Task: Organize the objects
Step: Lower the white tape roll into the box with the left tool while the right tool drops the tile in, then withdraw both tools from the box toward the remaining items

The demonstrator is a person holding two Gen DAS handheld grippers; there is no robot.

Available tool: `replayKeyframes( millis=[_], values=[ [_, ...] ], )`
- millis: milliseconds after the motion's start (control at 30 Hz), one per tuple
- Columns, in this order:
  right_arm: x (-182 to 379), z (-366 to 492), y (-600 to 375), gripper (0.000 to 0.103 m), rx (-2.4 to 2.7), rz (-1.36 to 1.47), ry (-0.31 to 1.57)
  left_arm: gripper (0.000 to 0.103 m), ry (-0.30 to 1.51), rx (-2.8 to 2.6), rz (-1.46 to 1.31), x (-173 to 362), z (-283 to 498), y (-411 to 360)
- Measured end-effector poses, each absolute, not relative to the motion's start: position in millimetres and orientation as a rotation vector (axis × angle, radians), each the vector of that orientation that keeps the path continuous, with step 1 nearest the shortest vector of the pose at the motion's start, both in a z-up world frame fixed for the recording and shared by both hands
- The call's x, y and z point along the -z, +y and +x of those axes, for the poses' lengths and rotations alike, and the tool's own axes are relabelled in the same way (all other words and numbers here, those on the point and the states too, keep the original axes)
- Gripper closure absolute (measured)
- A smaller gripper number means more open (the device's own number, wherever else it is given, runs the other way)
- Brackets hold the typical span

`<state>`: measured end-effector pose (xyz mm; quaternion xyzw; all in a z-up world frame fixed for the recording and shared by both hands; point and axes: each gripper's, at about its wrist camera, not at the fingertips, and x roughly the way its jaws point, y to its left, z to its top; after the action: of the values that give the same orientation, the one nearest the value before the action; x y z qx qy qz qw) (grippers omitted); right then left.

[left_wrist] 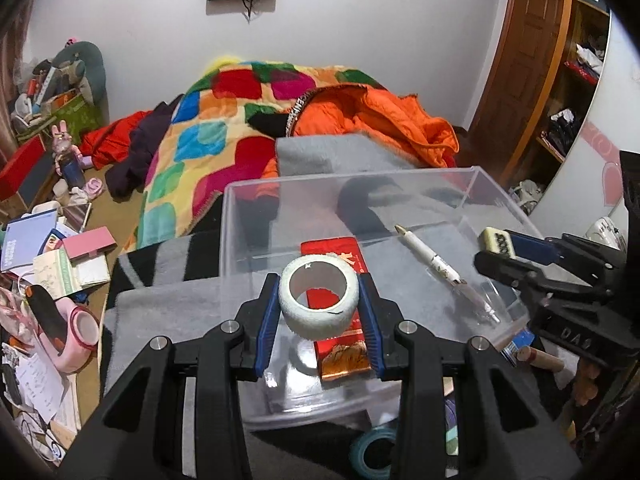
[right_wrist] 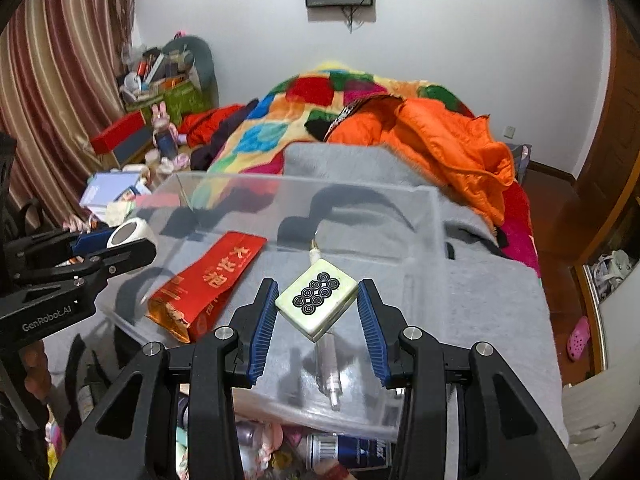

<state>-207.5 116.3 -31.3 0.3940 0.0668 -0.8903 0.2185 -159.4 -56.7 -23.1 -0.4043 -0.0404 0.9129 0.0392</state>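
Observation:
A clear plastic box (left_wrist: pixel 472 178) rests on a grey blanket on the bed. Inside lie a red packet (left_wrist: pixel 340 256) and a white pen (left_wrist: pixel 436 268). My left gripper (left_wrist: pixel 319 312) is shut on a white tape roll (left_wrist: pixel 319 300), held over the box's near side. My right gripper (right_wrist: pixel 317 306) has its jaws spread wider than a cream mahjong tile (right_wrist: pixel 316 304) that sits tilted between them, over the pen (right_wrist: pixel 330 364); no pad touches the tile. The packet (right_wrist: pixel 208 280) and box (right_wrist: pixel 434 216) show in the right wrist view too. Each gripper shows in the other's view (left_wrist: pixel 500 246) (right_wrist: pixel 120 238).
A colourful quilt (left_wrist: pixel 224 128) and orange jacket (left_wrist: pixel 384 116) lie beyond the box. Books, boxes and a pink tape dispenser (left_wrist: pixel 76 332) clutter the left side. A teal tape roll (left_wrist: pixel 372 448) and other small items lie below the box's near edge.

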Motion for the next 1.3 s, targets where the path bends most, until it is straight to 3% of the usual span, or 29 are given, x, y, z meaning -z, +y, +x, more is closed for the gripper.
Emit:
replayKeyframes(
  millis=[433,667,800,900,1033,1133,1300],
  values=[
    [42,-216,93,0.065,2.417,1.115,0.29,0.065,-0.016,-2.767,-1.31,37,-172,-41],
    [45,-219,98,0.065,2.392,1.162,0.231,0.042,-0.003,-2.761,-1.308,36,-169,-36],
    [43,-215,98,0.062,2.385,1.158,0.249,0.038,0.012,-2.785,-1.287,30,-163,-35],
    [39,-208,98,0.058,2.401,1.132,0.273,0.037,-0.015,-2.773,-1.284,26,-158,-37],
    [30,-197,104,0.044,2.417,1.084,0.253,0.036,-0.025,-2.783,-1.244,17,-147,-36],
    [20,-189,111,0.043,2.435,1.046,0.233,0.014,-0.051,-2.814,-1.189,8,-135,-38],
    [1,-173,132,0.035,2.492,0.97,0.175,0.012,-0.073,-2.856,-1.117,-4,-112,-41]
  ],
)
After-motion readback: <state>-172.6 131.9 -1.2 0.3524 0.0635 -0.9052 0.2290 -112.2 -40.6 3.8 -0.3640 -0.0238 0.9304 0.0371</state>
